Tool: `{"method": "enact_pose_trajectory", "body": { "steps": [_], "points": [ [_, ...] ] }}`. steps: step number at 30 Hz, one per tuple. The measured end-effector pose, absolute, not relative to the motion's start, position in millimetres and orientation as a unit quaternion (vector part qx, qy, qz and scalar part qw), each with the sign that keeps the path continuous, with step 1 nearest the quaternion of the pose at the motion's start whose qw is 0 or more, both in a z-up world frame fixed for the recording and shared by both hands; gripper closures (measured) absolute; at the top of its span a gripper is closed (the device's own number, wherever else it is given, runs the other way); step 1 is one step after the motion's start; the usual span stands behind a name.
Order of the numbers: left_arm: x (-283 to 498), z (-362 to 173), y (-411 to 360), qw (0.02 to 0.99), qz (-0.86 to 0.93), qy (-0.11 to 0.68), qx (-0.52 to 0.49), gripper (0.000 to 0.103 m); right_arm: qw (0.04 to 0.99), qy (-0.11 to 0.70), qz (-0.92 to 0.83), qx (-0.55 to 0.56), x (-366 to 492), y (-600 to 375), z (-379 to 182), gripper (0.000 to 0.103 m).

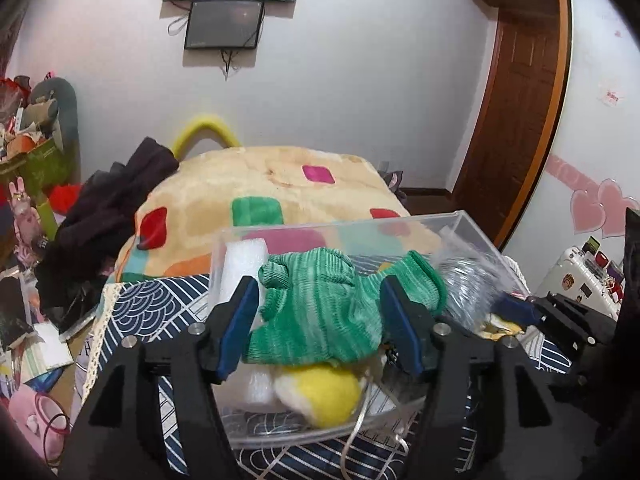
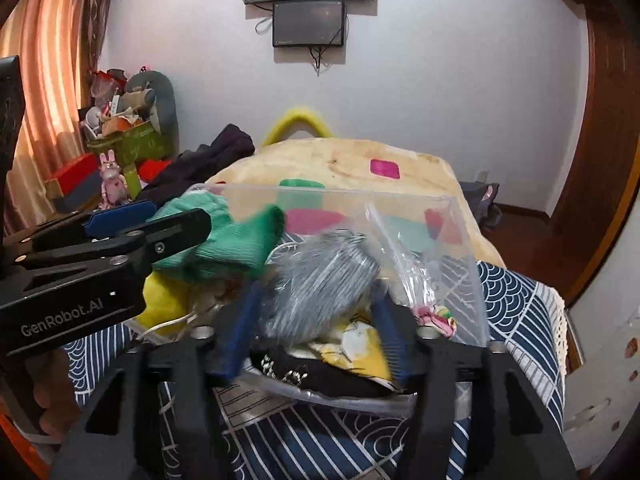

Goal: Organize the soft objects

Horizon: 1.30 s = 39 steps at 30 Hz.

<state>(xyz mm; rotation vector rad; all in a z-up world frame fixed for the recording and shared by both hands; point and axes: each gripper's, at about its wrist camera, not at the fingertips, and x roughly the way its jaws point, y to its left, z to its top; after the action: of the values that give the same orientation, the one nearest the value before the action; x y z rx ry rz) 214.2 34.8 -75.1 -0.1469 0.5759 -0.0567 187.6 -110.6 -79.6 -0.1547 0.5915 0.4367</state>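
While both jaws stand half open | green knit sock [image 1: 316,304] loose between left gripper [image 1: 320,320] pads, grey sock [image 2: 316,284] between right gripper [image 2: 316,328] pads, both over clear bin [image 1: 472,232] | step: dropping in | next: I back out, fetch more.

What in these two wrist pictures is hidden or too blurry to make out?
- Left wrist view: the yellow plush is mostly covered by the green knit cloth.
- Right wrist view: the grey striped cloth is motion-blurred; the black item under it is half hidden.
- Clear box floor: buried.
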Motion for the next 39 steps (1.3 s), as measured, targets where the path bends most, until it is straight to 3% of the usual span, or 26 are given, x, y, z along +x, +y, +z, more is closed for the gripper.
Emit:
{"method": "enact_pose_trajectory", "body": {
  "steps": [6,11,16,21,24,39],
  "points": [
    [195,-63,35,0.961,-0.032,0.265,-0.071,0.035,0.939,0.265,0.208,-0.069,173,-123,-64,0.023],
    [171,-50,33,0.969,-0.028,0.239,-0.057,0.033,0.949,0.232,0.207,-0.052,158,-139,-45,0.022],
    [143,-35,30,0.977,-0.024,0.207,-0.044,0.024,0.958,0.192,0.212,-0.026,140,-155,-24,0.019],
    [117,-21,24,0.984,-0.022,0.176,-0.030,0.008,0.965,0.156,0.208,-0.019,123,-156,-11,0.012],
    [102,-14,22,0.987,-0.023,0.158,-0.031,0.005,0.967,0.138,0.214,-0.014,115,-158,-8,0.009],
    [65,0,22,0.991,-0.027,0.126,-0.041,0.001,0.972,0.103,0.209,-0.014,89,-154,-7,0.002]
  ]
}}
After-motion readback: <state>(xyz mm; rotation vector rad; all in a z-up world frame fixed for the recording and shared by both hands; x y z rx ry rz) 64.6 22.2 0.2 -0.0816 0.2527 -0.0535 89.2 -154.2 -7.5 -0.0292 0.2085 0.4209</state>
